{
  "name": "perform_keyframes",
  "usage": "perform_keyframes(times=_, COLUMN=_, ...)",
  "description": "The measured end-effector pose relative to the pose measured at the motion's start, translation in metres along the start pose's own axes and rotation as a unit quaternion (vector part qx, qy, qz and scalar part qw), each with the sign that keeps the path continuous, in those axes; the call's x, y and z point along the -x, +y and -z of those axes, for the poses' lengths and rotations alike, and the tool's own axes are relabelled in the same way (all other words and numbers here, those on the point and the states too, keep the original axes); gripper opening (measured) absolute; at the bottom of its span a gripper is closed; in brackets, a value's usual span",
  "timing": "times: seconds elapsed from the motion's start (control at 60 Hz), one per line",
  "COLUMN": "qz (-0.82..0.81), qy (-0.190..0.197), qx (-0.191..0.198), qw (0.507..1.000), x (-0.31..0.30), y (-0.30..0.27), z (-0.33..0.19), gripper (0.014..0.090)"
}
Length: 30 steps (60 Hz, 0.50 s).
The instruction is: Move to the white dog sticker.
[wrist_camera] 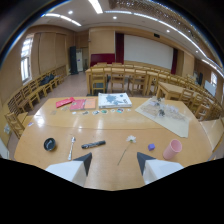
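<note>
Nearest me, my gripper (115,161) hangs open over the near edge of the counter (115,127), holding nothing. Just beyond its fingers lie a black marker (93,144), a spoon (71,148), a white flower (130,139) and a pink cup (173,149). Small stickers (97,112) sit in a row toward the far edge before a white book (114,100); which one shows the dog I cannot tell.

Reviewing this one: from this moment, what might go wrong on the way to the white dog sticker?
1. The stickers lie in a row far beyond the open gripper, too small to tell apart here; it could head for the wrong one.
2. The marker and flower lie just ahead of the fingers, and a low approach may knock them.
3. The white book sits right behind the row, so overshooting could bump it.
</note>
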Motion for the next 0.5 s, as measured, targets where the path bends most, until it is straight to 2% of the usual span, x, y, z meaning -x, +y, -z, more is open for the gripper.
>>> perform_keyframes(times=0.033, qz=0.001, qy=0.000, qx=-0.001, qw=1.000, x=0.014, y=-0.008, z=-0.010, gripper=0.0853)
perform_keyframes(times=0.05, qz=0.003, qy=0.001, qx=-0.001, qw=1.000, x=0.003, y=0.000, z=0.000, gripper=0.0793)
perform_keyframes(times=0.067, qz=0.004, qy=0.001, qx=-0.001, qw=1.000, x=0.004, y=0.000, z=0.001, gripper=0.0851)
perform_keyframes(times=0.233, qz=0.005, qy=0.004, qx=-0.003, qw=1.000, x=0.070, y=0.005, z=0.007, gripper=0.0852)
perform_keyframes(times=0.5, qz=0.018, qy=-0.032, qx=-0.017, qw=0.999, x=0.153, y=-0.013, z=-0.016, gripper=0.0862)
